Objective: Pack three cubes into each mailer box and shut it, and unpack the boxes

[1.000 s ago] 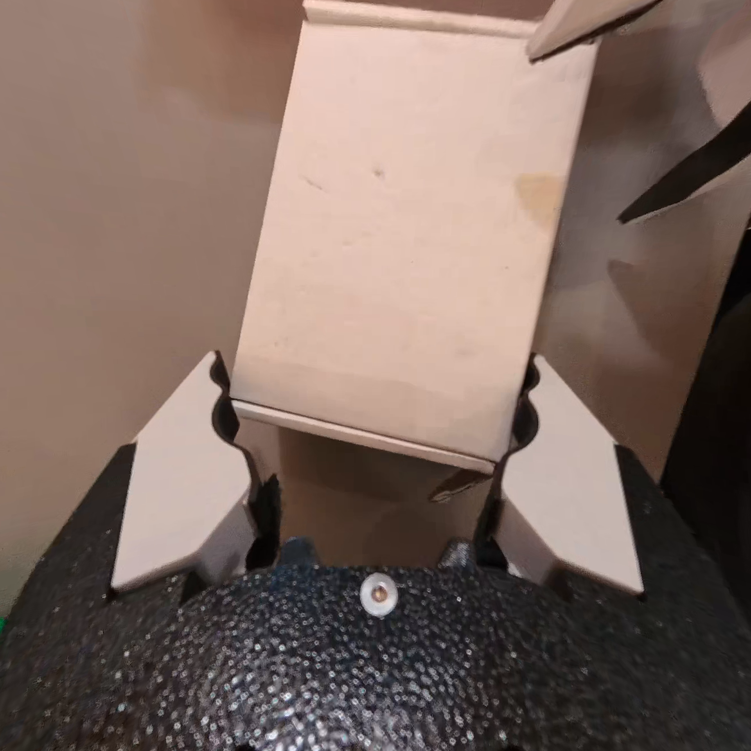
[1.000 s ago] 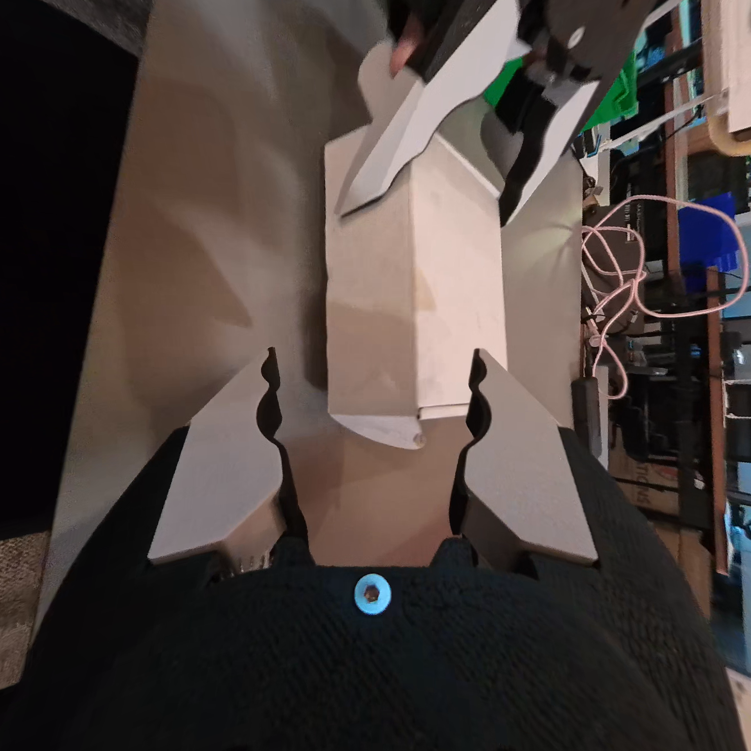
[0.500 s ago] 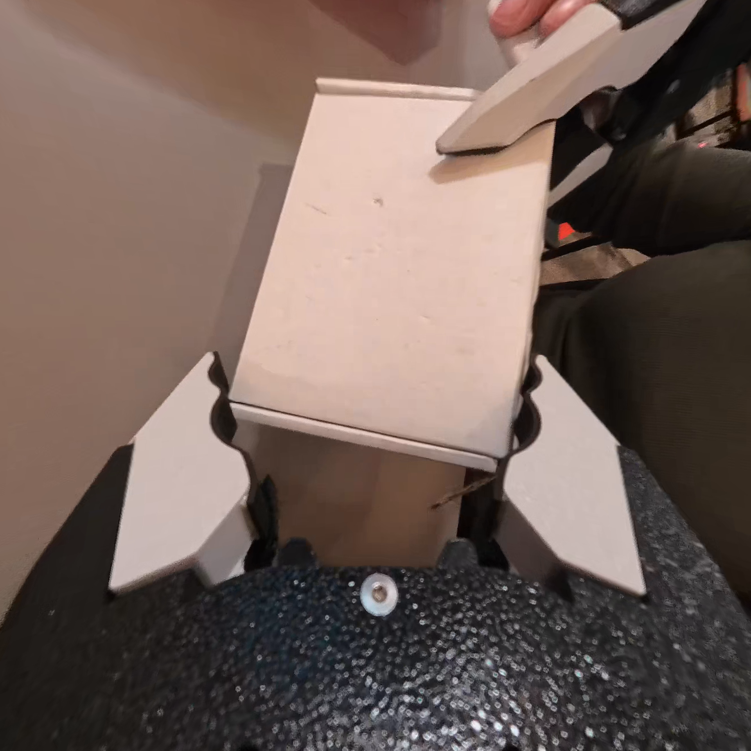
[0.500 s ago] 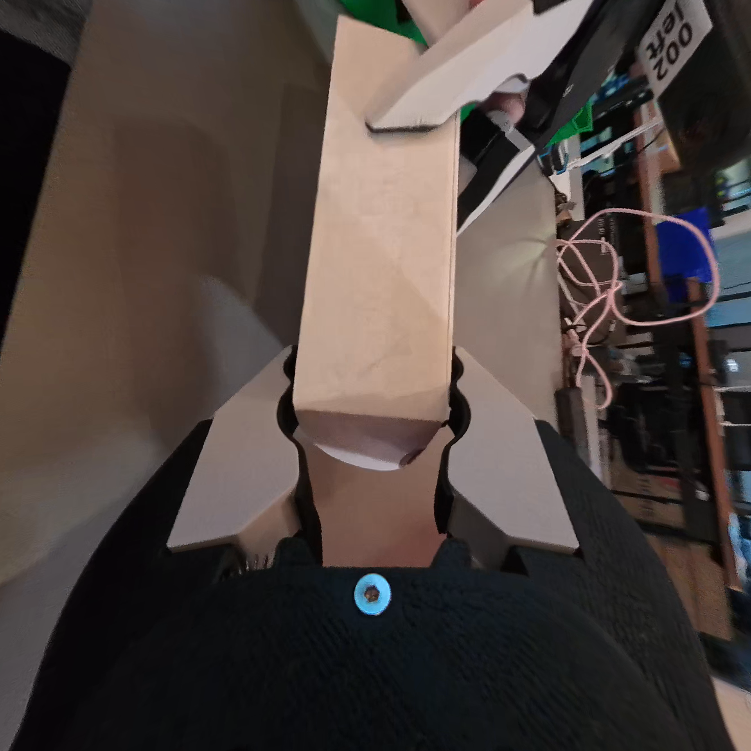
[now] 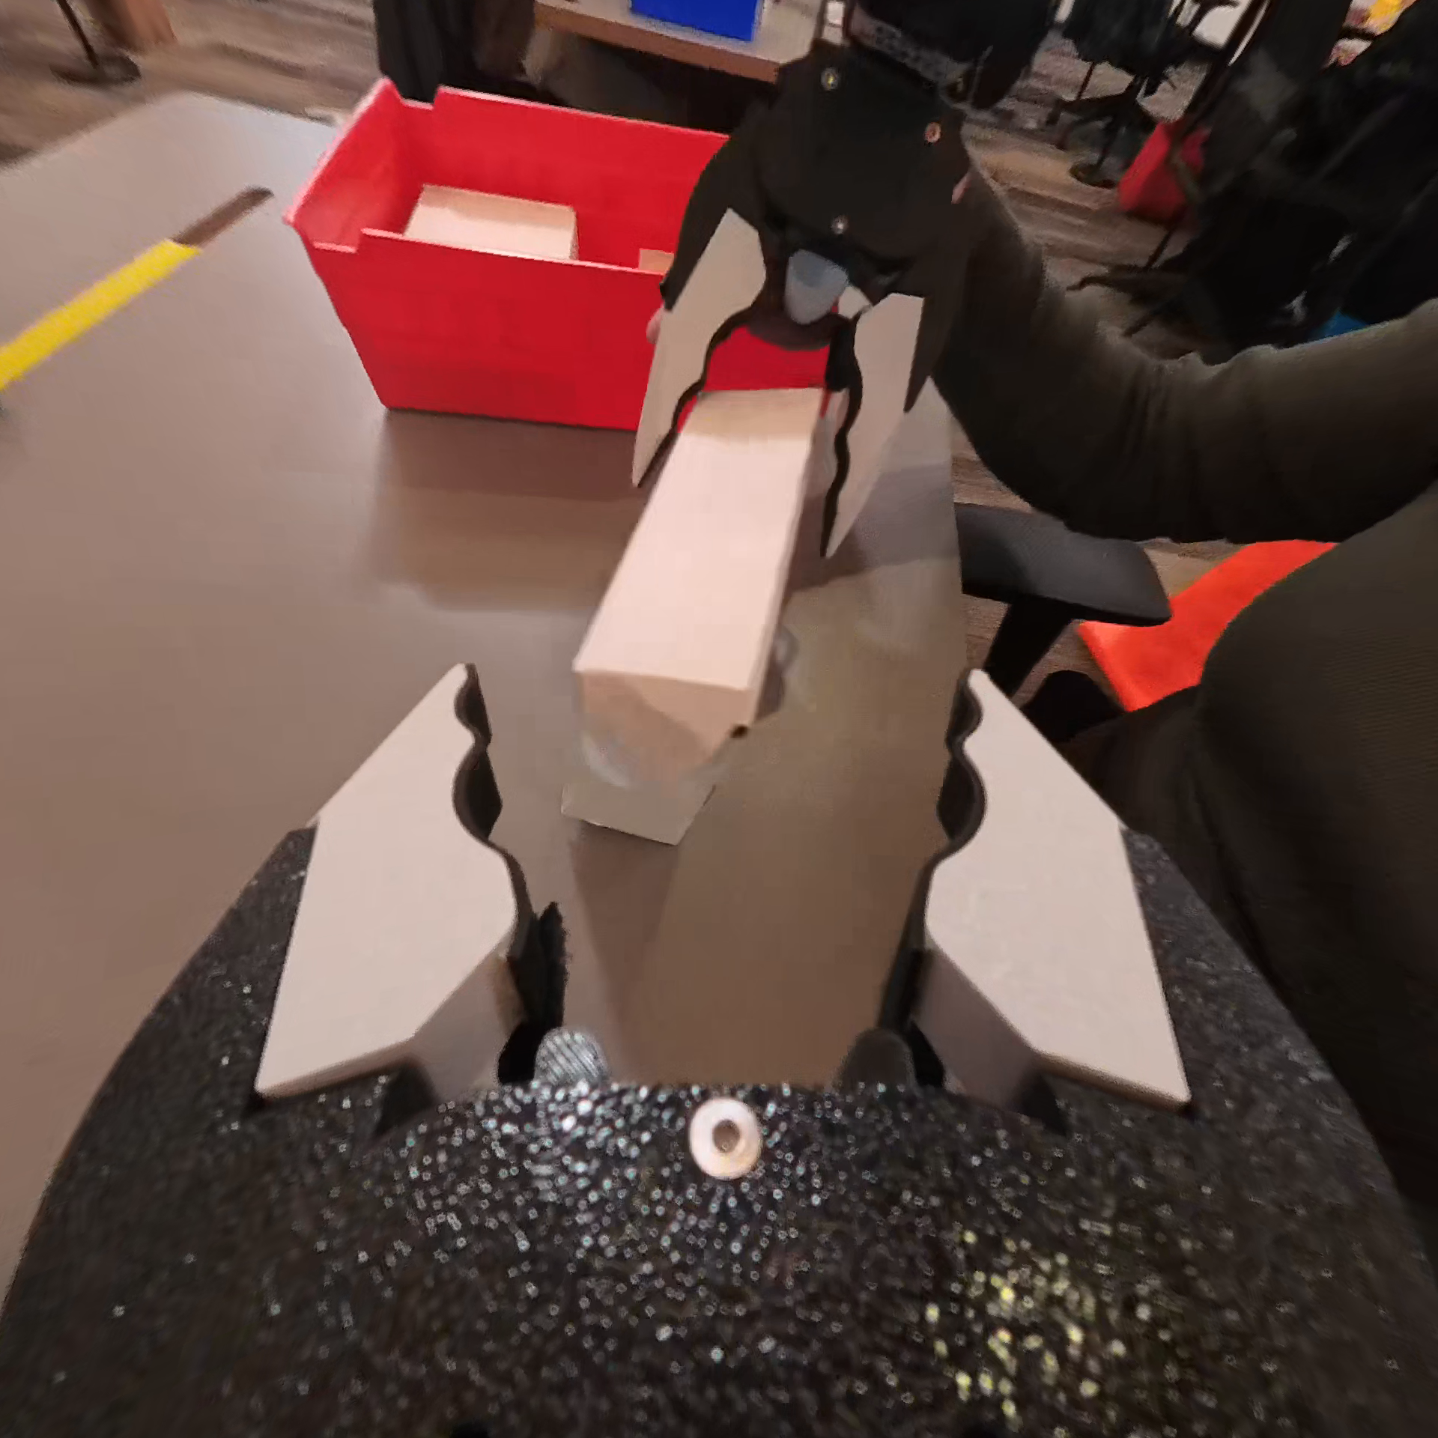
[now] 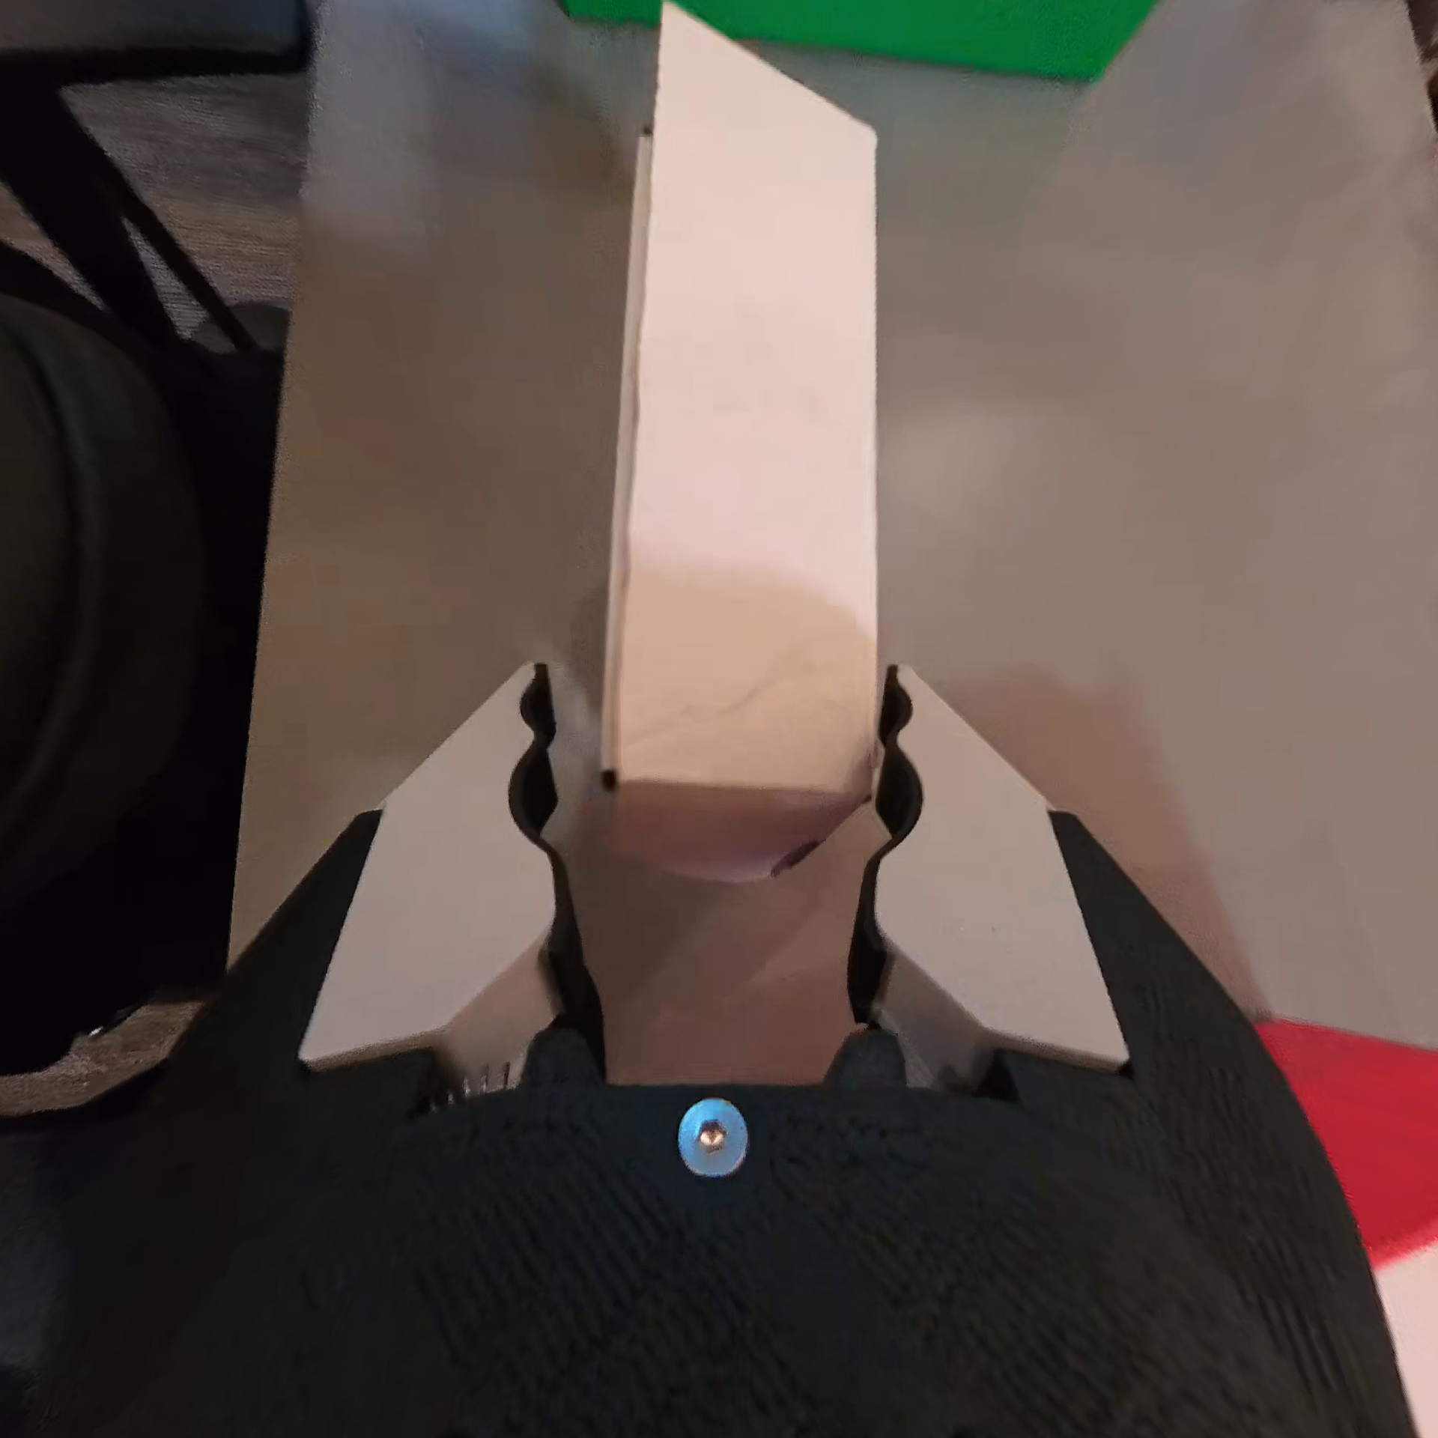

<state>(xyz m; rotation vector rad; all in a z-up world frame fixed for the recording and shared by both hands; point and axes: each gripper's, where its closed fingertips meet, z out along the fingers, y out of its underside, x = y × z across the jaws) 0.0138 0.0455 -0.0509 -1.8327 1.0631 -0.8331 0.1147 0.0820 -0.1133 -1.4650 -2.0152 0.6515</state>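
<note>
Long tan cardboard mailer box [image 5: 704, 576] lies shut on brown worktop [image 5: 233, 545]. Left gripper [image 5: 712, 747] fingers spread wide, clear of near end. Right gripper [image 6: 712, 747] fingers straddle far end, gap one side: not pinching. Centre box before squeezing; red plastic bin [image 5: 498, 311] behind.

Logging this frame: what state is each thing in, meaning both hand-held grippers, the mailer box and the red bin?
Left hand-held gripper: open wide, with the box's end just ahead and untouched.
Right hand-held gripper: open, straddling the box's other end, with a gap visible on one side.
Mailer box: shut, lying lengthwise on the table.
Red bin: upright, with another cardboard box inside.
</note>
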